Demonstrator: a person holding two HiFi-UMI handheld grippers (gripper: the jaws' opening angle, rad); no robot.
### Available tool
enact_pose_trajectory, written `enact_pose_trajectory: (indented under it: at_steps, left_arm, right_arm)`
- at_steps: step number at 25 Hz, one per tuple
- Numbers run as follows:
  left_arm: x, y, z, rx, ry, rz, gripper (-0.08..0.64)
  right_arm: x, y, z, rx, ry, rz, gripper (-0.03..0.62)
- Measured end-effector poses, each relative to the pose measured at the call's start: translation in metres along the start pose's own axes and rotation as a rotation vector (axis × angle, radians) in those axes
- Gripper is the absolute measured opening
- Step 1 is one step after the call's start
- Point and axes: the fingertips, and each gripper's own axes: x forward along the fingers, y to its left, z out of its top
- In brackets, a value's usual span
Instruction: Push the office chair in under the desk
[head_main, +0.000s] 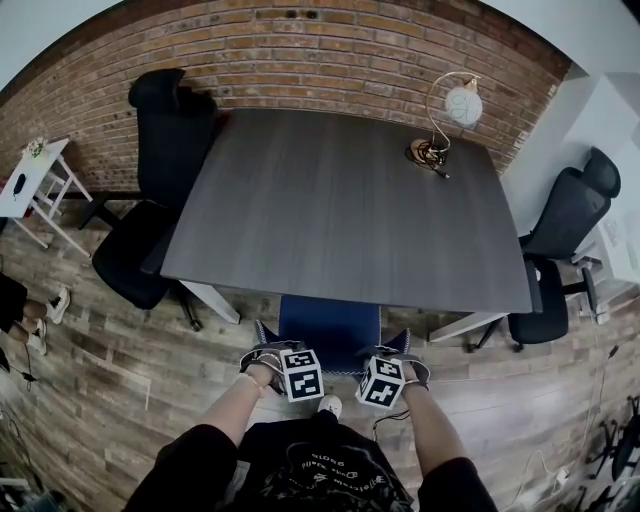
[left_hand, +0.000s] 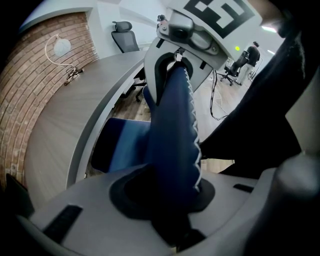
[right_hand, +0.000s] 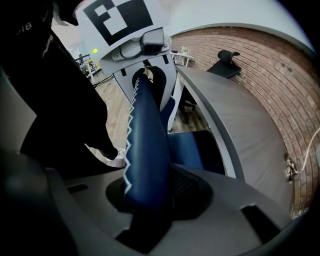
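At the tabletop (head_main: 340, 200), I am clamping left gripper (head_main: 268, 362), right gripper (head_main: 408, 364) on chair back (left_hand: 172, 125); uneven shove risks swivelling.

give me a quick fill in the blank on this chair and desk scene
1. The left gripper and the right gripper both have their jaws shut on the backrest of the office chair, which is ____ in colour.
2. In the head view, the lamp stands at the desk's far ____ corner.
3. The wall behind the desk is made of ____.
Missing words: blue; right; brick
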Motion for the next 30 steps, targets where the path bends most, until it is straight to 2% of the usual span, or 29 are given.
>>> enact_pose_trajectory:
  at_steps: [30]
  left_arm:
    - [0.007,0.050,0.019,-0.050,0.003,0.032,0.101]
  right_arm:
    - [0.003,-0.056,-0.011,-0.041,-0.010,-0.007,0.105]
